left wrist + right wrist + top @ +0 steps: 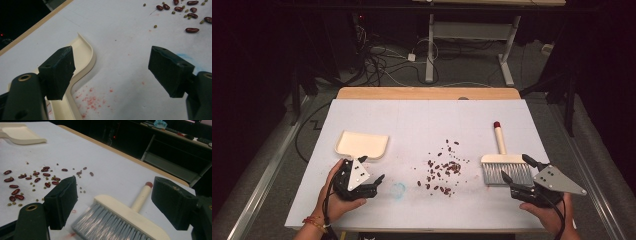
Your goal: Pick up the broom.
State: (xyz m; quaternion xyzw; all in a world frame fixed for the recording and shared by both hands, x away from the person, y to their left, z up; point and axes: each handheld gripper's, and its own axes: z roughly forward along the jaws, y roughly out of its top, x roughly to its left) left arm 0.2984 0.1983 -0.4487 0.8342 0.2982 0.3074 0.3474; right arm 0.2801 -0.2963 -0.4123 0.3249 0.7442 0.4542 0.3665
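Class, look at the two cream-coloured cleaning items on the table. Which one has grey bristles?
The brush, lying at the right of the table by the right tool. Its grey bristles and red-tipped handle set it apart from the plain cream dustpan on the left.

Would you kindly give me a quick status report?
Left gripper open by dustpan. Right gripper open at brush. Beans scattered between; nothing in the way.

No words, numbers or signs are showing anywhere that can be read. Nothing is written on the worktop [427, 120], the cream dustpan [362, 144], the brush [504, 162] or either tool.
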